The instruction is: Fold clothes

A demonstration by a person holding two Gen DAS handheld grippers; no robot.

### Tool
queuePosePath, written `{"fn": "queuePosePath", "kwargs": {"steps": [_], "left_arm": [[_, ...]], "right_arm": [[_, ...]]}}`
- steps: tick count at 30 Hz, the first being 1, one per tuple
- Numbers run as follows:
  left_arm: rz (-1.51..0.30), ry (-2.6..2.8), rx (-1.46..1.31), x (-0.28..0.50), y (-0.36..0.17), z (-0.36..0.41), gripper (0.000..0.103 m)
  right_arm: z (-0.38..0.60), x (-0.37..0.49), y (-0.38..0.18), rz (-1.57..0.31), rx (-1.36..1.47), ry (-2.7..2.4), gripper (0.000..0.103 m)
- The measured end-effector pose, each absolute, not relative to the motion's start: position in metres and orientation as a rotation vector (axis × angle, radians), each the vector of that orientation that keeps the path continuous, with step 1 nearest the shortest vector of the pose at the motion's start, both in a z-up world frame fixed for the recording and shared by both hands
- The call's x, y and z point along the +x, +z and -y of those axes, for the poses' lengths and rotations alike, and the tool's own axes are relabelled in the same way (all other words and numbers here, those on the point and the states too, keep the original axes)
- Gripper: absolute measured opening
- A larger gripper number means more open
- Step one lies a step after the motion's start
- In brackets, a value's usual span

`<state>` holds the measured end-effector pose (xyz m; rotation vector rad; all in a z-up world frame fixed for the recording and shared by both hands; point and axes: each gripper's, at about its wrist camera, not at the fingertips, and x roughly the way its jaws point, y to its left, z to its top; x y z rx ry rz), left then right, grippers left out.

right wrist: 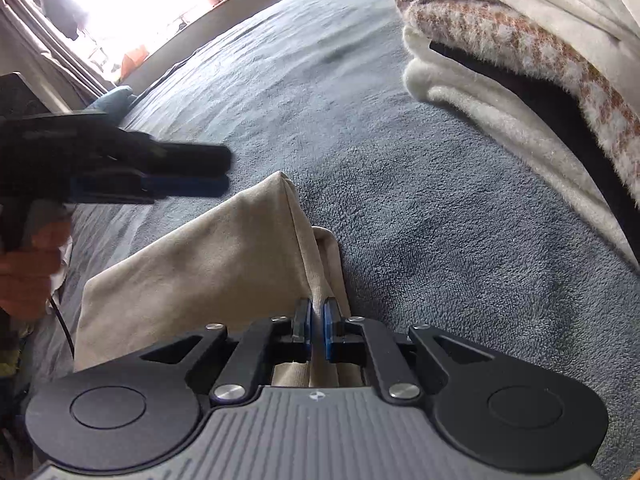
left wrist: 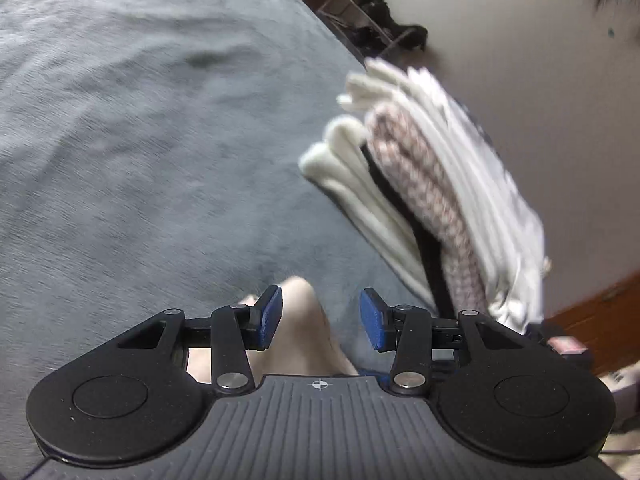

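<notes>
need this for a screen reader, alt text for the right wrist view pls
The right gripper has its jaws shut on a fold of beige cloth lying on a grey blanket. The left gripper hovers at left; a stack of folded clothes sits at upper right.

Two grippers are in sight: the left gripper point(left wrist: 320, 316) and the right gripper point(right wrist: 316, 330), each with two blue-padded fingers. One beige garment point(right wrist: 208, 264) lies on one grey fleece blanket point(right wrist: 420, 208). One stack of folded clothes point(left wrist: 432, 184) stands beside it; about four kinds of layer show in it: cream fleece, a black piece, a pink-and-white knit, and white cloth. One hand point(right wrist: 24, 276) is visible.
</notes>
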<state>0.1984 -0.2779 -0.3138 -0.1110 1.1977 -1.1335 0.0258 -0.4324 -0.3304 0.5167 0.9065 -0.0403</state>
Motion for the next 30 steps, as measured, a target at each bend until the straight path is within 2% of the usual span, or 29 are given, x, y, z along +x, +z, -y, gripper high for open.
{"fn": "queuePosePath", "kwargs": {"steps": [3, 6, 8, 9, 12, 13, 17, 22, 26, 30], "left_arm": [[-1.208, -1.085, -0.141, 0.202, -0.338, 0.288, 0.042], [-1.216, -1.050, -0.186, 0.207, -0.346, 0.292, 0.042], [-1.225, -1.029, -0.183, 0.209, -0.348, 0.295, 0.042], [-1.225, -1.029, -0.180, 0.210, -0.348, 0.295, 0.041], [-1.207, -1.044, -0.147, 0.208, -0.348, 0.298, 0.041], [-1.200, -1.049, -0.135, 0.207, -0.348, 0.299, 0.041], [-1.204, -1.047, -0.097, 0.206, -0.356, 0.304, 0.043], [-1.201, -1.053, -0.076, 0.207, -0.359, 0.308, 0.043], [-1.198, -1.055, -0.113, 0.211, -0.352, 0.297, 0.043], [-1.169, -1.031, -0.185, 0.212, -0.335, 0.272, 0.043]], "right_arm": [[0.426, 0.025, -0.325, -0.909, 0.447, -0.056, 0.008], [0.422, 0.015, -0.301, -0.882, 0.391, -0.099, 0.027], [0.416, 0.004, -0.281, -0.827, 0.348, -0.105, 0.027], [0.413, 0.000, -0.272, -0.802, 0.328, -0.102, 0.026], [0.399, 0.006, -0.269, -0.794, 0.273, -0.037, 0.016], [0.395, 0.012, -0.277, -0.815, 0.253, -0.022, 0.010], [0.400, 0.029, -0.331, -0.914, 0.213, -0.036, 0.000], [0.406, 0.008, -0.300, -0.903, 0.173, -0.133, 0.002], [0.387, -0.015, -0.267, -0.894, 0.170, 0.003, 0.002], [0.354, -0.025, -0.299, -1.075, 0.063, 0.089, 0.002]]}}
